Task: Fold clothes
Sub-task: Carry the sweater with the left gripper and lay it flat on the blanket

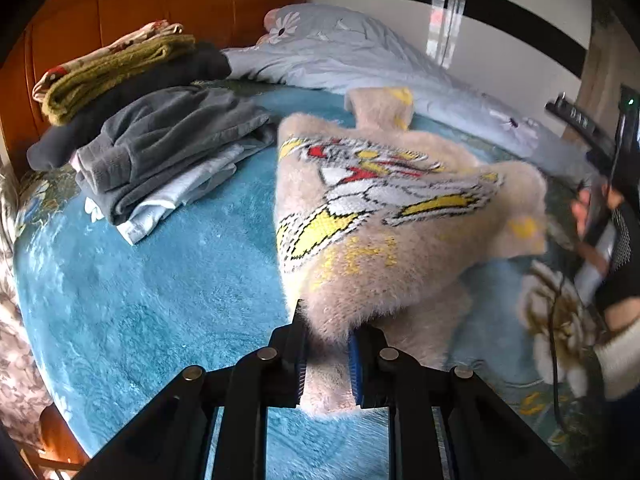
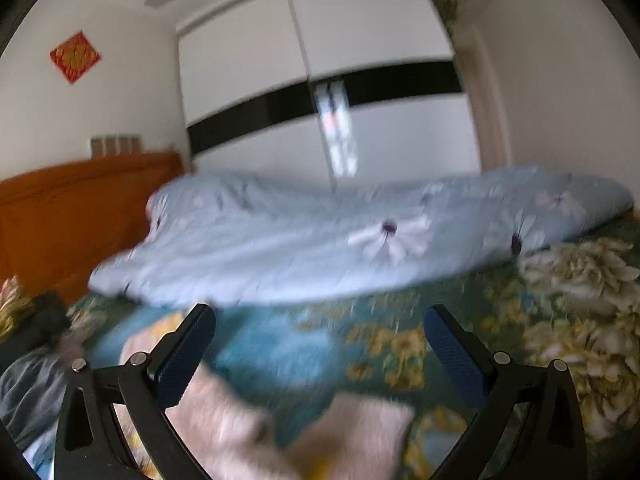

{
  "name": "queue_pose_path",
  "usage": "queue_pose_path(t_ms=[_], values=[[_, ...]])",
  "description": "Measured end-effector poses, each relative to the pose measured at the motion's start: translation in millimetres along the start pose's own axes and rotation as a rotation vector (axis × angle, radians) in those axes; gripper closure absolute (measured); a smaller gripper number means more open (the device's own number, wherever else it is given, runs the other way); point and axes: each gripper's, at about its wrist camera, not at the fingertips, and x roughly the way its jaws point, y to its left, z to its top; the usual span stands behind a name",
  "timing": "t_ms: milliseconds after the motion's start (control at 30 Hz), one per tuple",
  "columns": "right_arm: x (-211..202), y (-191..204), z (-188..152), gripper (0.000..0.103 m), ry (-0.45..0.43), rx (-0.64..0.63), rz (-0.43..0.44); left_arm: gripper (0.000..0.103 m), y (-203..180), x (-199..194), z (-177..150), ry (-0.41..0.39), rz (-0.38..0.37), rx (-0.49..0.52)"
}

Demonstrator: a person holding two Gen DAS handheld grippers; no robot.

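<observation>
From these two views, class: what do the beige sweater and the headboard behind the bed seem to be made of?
Beige sweater: likely a fuzzy, long-pile knit; hairs stand out along its edges, and the picture is knitted in. Headboard: probably orange-brown wood or veneer with a smooth finish.

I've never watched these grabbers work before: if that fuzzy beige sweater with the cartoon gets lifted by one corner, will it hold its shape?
Probably not. The fuzzy beige sweater already sags and bunches where the left gripper pinches its edge, so it looks floppy. Its long pile suggests it is soft and fairly light, and likely to drag on the plush blue blanket rather than slide.
</observation>
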Motion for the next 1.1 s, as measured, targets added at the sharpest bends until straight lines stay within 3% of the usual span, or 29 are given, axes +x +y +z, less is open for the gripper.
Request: queue_pose_path(t_ms=[233,367,600,767,933,1033,1100], values=[[-28.5,-4.6,-6.8,0.000,0.219,-0.110,0.063,0.085,-43.1,-41.0,-0.7,-0.055,-0.140,0.061],[-50.1,-24.5,-7.4,0.000,0.298,-0.038,0.082,0.085,-69.0,-76.1,-7.8,-0.096,-0.239,0.122],[-80.7,-60.1,-9.5,0.000,0.413,0.084,0.058,0.085,-112.8,-113.3,-24.7,-0.098,-0.385,0.212],[-103.2,-84.9,-6.6,0.000,0.428,0.096,0.014,0.085,-146.4,-137.7,-29.6,-0.112,-0.479,0.304],[-120.0,-106.9,-0.7,0.000,0.430,0.094,-0.043,0.081,-181.9,-141.6,-42.9,-0.049,-0.527,0.419],[-119.1,-112.1,-9.8,0.000,0.474,0.073,-0.059,0.076,-180.0,-136.2,-46.9,0.000,-0.543,0.416],[-115.1,-112.3,-19.0,0.000,0.507,0.080,-0.033,0.075,-171.9,-135.0,-44.3,0.034,-0.594,0.391]])
